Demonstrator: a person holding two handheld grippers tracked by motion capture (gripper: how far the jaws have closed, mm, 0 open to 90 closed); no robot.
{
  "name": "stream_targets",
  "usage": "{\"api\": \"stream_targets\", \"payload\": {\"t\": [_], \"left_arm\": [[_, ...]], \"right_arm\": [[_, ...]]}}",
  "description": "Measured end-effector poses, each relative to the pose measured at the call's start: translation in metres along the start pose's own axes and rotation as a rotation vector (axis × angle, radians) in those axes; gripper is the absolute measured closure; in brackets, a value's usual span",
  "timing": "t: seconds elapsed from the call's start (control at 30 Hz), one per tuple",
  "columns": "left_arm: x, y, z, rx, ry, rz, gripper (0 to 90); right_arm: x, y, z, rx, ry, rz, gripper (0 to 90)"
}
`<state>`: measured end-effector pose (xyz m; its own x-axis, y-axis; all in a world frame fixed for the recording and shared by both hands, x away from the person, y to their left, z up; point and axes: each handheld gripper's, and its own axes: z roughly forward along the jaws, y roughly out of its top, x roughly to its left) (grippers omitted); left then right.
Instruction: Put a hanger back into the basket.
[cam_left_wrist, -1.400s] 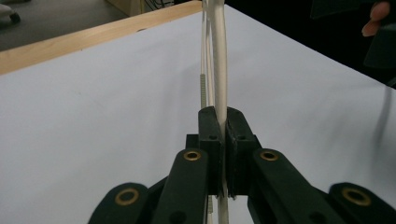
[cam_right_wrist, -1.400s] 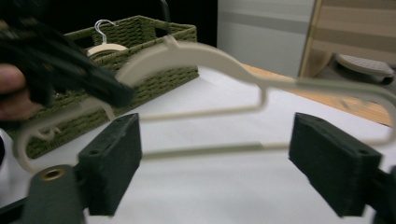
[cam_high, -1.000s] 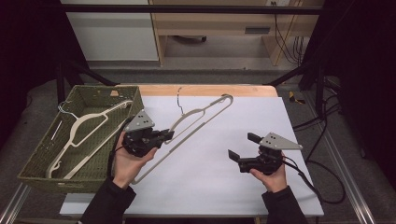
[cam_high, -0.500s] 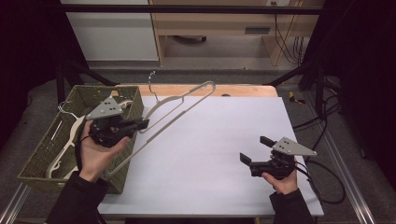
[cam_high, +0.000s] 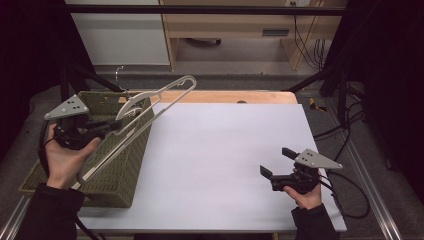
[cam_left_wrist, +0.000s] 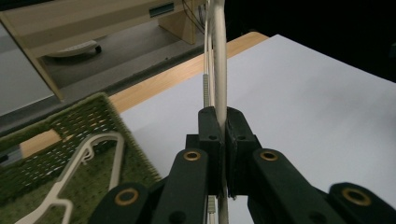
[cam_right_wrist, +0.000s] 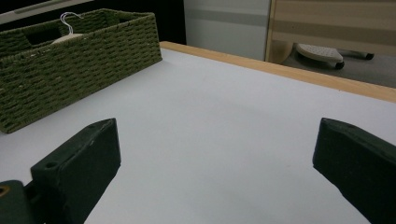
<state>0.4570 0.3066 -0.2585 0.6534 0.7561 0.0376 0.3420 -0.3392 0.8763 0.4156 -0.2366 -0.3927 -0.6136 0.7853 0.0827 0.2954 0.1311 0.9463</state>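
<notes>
- We are carrying a cream plastic clothes hanger (cam_high: 150, 107) with our left gripper (cam_high: 107, 127), whose fingers (cam_left_wrist: 236, 140) are clamped tight on one of its thin bars.
- A second ago this hanger was lying out over the white counter (cam_high: 225, 150), to the right of the green wicker basket (cam_high: 117, 192); now it is hanging tilted above the basket's right wall, its wire hook (cam_high: 118, 71) poking up past the basket's far end.
- So we are judging the carry as nearly done: the hanger is over the basket but not yet lowered in, and it is needing a drop and a release.
- Another cream hanger (cam_left_wrist: 86, 163) is already lying inside the basket, so ours is going in on top of or beside it.
- Our right gripper (cam_high: 277, 165) is resting low on the counter, well apart from the basket on its right, with its fingers (cam_right_wrist: 77, 163) standing wide apart and nothing between them; it has barely shifted.
- We are finding no brand, label or readable writing on the hanger, the basket or the grippers.
</notes>
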Motion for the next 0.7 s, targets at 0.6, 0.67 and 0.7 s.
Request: {"api": "stream_targets", "payload": {"t": [0.6, 0.67, 0.7], "left_arm": [[0.078, -0.049, -0.022, 0.044, 0.086, -0.067, 86.9], [0.083, -0.054, -0.024, 0.055, 0.094, -0.061, 86.9], [0.086, -0.057, -0.027, 0.056, 0.099, -0.062, 86.9]], "right_arm": [[0.001, -0.001, 0.002, 0.009, 0.004, -0.002, 1.5], [0.001, -0.001, 0.002, 0.009, 0.004, -0.002, 1.5], [0.001, -0.001, 0.002, 0.009, 0.003, -0.002, 1.6]]}}
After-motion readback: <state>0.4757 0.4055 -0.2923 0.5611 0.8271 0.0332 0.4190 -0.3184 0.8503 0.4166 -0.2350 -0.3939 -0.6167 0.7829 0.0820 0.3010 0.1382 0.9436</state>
